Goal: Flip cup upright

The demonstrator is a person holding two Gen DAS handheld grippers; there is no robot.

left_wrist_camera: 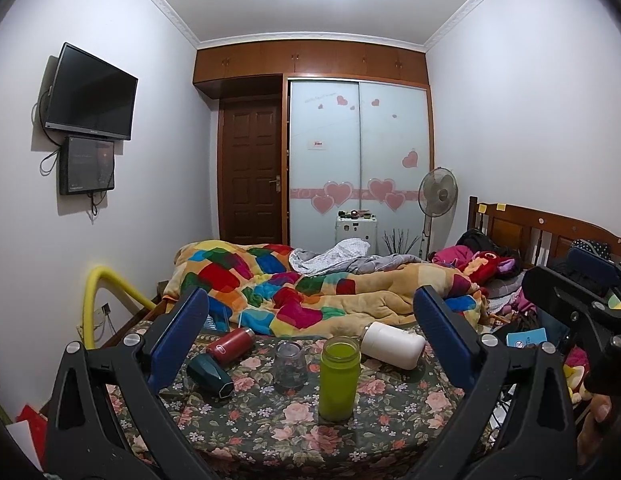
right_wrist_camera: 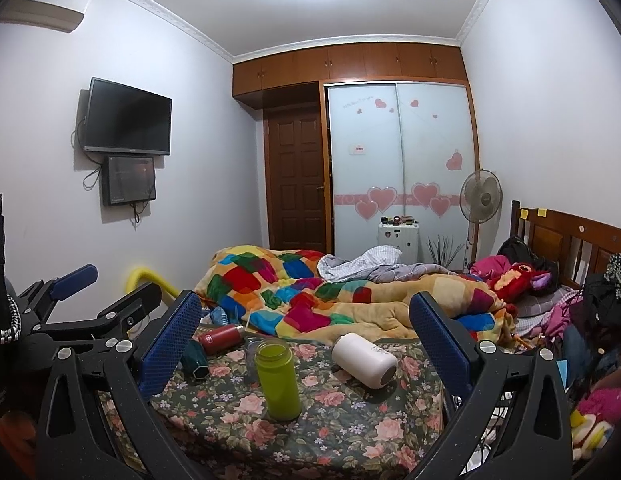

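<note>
L hand-held gripper (left_wrist_camera: pixel 310 320): blue pads spread wide, released, nothing between them, held above the near edge of the surface (left_wrist_camera: pixel 390 424). R hand-held gripper (right_wrist_camera: pixel 306 322): same, pads wide apart, released, nothing held; it sits just beside the L one, which shows at the left edge of the right wrist view.

Surface has a dark floral cloth. On it, w/ 5 containers:
- green cup (left_wrist_camera: pixel 338 378), upright, mouth up, nearest the grippers, roughly centre.
- clear glass jar (left_wrist_camera: pixel 290 366), upright, just beside the green cup on its left, slightly further back.
- white cup (right_wrist_camera: pixel 364 360), lying on its side at back right, base end toward the cam in the right wrist view, apart from the green cup.
- red bottle (left_wrist_camera: pixel 230 345), on its side, back left.
- dark teal cup (left_wrist_camera: pixel 210 376), on its side, in front of the red bottle, close to it; can't tell if touching.

Behind the surface: bed w/ patchwork blanket (left_wrist_camera: pixel 294 284). Wall TV (left_wrist_camera: pixel 90 94) on left, standing fan (left_wrist_camera: pixel 437 196) by the sliding wardrobe (left_wrist_camera: pixel 358 160).
</note>
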